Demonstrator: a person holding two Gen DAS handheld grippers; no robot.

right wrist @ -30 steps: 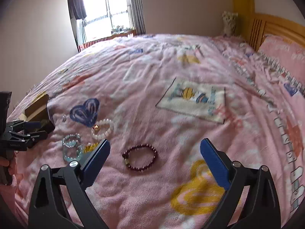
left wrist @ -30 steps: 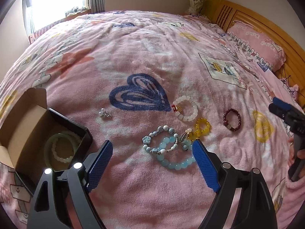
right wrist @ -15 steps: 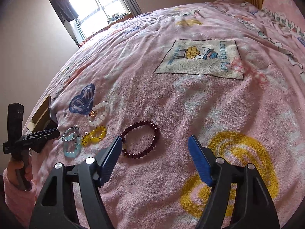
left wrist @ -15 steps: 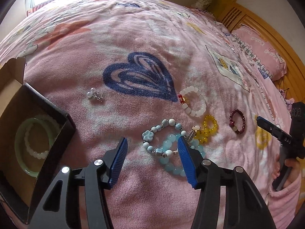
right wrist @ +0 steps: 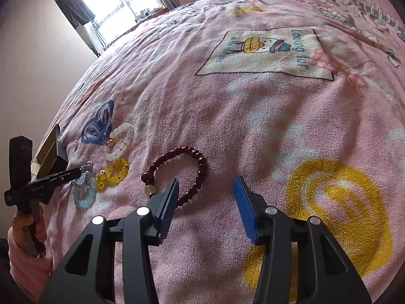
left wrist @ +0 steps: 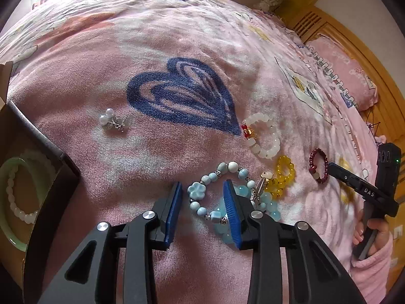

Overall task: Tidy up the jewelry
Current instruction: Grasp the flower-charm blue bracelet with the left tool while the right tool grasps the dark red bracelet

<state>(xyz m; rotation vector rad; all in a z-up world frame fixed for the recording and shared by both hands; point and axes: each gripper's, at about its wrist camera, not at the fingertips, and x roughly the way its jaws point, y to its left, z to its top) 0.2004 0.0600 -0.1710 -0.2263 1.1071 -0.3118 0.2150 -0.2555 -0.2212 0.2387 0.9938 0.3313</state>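
Note:
My left gripper [left wrist: 202,185] is low over the pink bedspread, its jaws closing. The left part of a blue-and-white bead bracelet with a flower bead [left wrist: 196,191] lies between its pads, which do not press on it. This bracelet overlaps a pale blue bracelet [left wrist: 268,202]. My right gripper [right wrist: 206,179] is also closing. The near side of a dark red bead bracelet [right wrist: 177,174] lies between its jaws, untouched, and the left pad [right wrist: 169,197] covers a bit of it. A yellow bracelet [left wrist: 283,177] and a white bead bracelet [left wrist: 263,136] lie between the two.
An open dark box [left wrist: 50,167] at the left holds a green bangle [left wrist: 7,177] and a white bead bracelet [left wrist: 15,202]. Pearl earrings [left wrist: 111,121] lie near a blue heart print [left wrist: 182,96]. A pillow [left wrist: 349,76] and wooden headboard [left wrist: 367,50] are at the far right.
Both grippers have sunk toward the bedspread and their jaws have narrowed. The left now straddles the flower-bead bracelet, and the right has reached the dark red bracelet.

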